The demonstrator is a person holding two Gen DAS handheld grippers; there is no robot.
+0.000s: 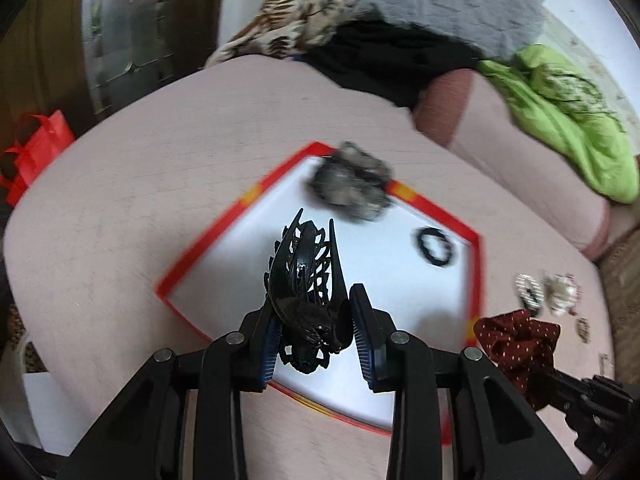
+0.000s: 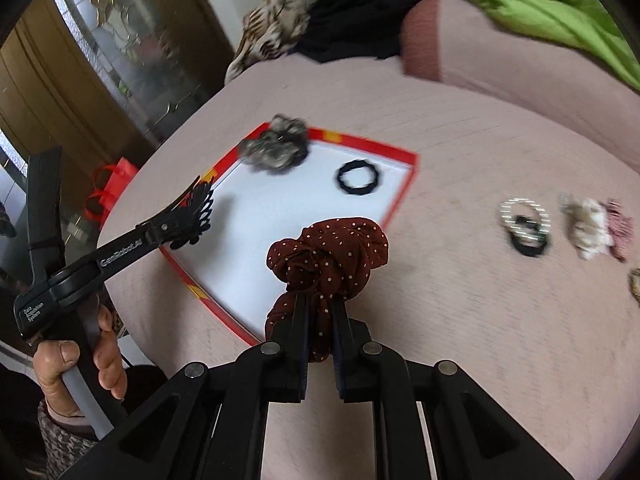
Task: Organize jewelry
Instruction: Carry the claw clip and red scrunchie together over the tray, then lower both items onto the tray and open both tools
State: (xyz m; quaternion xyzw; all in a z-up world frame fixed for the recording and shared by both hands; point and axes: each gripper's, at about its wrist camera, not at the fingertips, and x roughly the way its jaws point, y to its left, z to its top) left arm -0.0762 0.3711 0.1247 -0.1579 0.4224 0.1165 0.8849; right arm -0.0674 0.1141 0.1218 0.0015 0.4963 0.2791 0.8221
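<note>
My left tool (image 1: 316,338) clamps a black hair claw (image 1: 306,280) above the red-rimmed tray (image 1: 192,256), while my right tool (image 2: 320,320) pinches a dotted maroon scrunchie (image 2: 332,252) over the tray's near edge. In the tray, a grey scrunchie (image 2: 276,146) lies at eleven o'clock, a black hair tie (image 2: 360,180) at one.

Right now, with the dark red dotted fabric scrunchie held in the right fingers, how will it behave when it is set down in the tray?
The dark red dotted fabric scrunchie is probably soft and floppy: it bunches and droops around the right gripper. It looks light for its size. Being crumpled cloth, it will likely stay put on the red-rimmed white tray, not roll.
</note>
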